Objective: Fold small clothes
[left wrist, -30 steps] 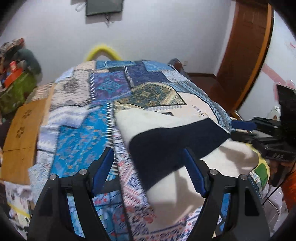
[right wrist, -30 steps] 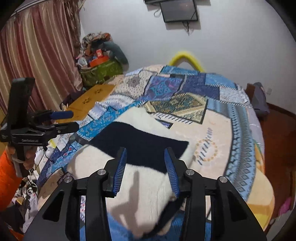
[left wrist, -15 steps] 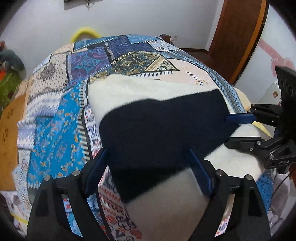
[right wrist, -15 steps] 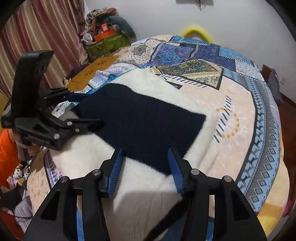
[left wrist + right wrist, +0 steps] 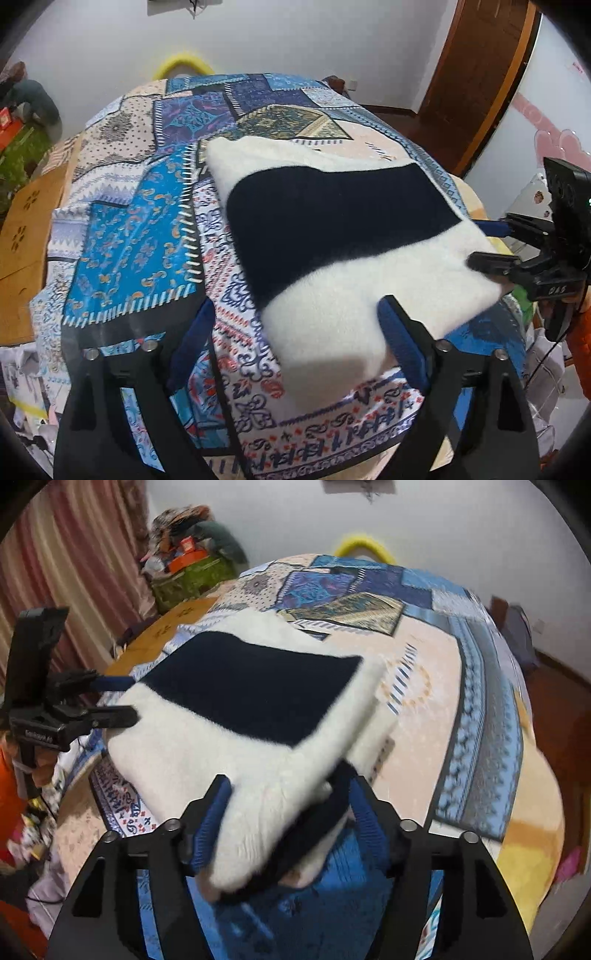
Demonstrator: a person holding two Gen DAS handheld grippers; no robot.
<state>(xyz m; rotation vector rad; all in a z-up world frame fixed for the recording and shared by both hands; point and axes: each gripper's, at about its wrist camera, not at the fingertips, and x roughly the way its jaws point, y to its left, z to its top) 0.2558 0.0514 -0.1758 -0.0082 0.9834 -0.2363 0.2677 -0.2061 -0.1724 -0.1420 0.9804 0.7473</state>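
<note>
A fluffy white garment with a wide navy band [image 5: 343, 229] lies folded on the patterned bedspread [image 5: 133, 236]; it also shows in the right wrist view [image 5: 258, 716]. My left gripper [image 5: 295, 332] is open, its blue pads wide apart at the garment's near left corner, not gripping it. My right gripper [image 5: 291, 812] is open, with the garment's near corner lying between its pads. The right gripper shows in the left wrist view [image 5: 495, 243] at the garment's right edge. The left gripper shows in the right wrist view [image 5: 118, 698] at the garment's left edge.
The bed fills the middle of both views. A wooden panel [image 5: 22, 229] lies left of it. A heap of bags and clothes [image 5: 188, 565] stands by the curtain [image 5: 66, 572]. A wooden door [image 5: 476, 74] is at the right. A yellow hoop [image 5: 183, 62] is at the bed's far end.
Both grippers have drawn back and risen from the garment. The garment now lies folded, with its near white part lying flat towards the bed's near edge.
</note>
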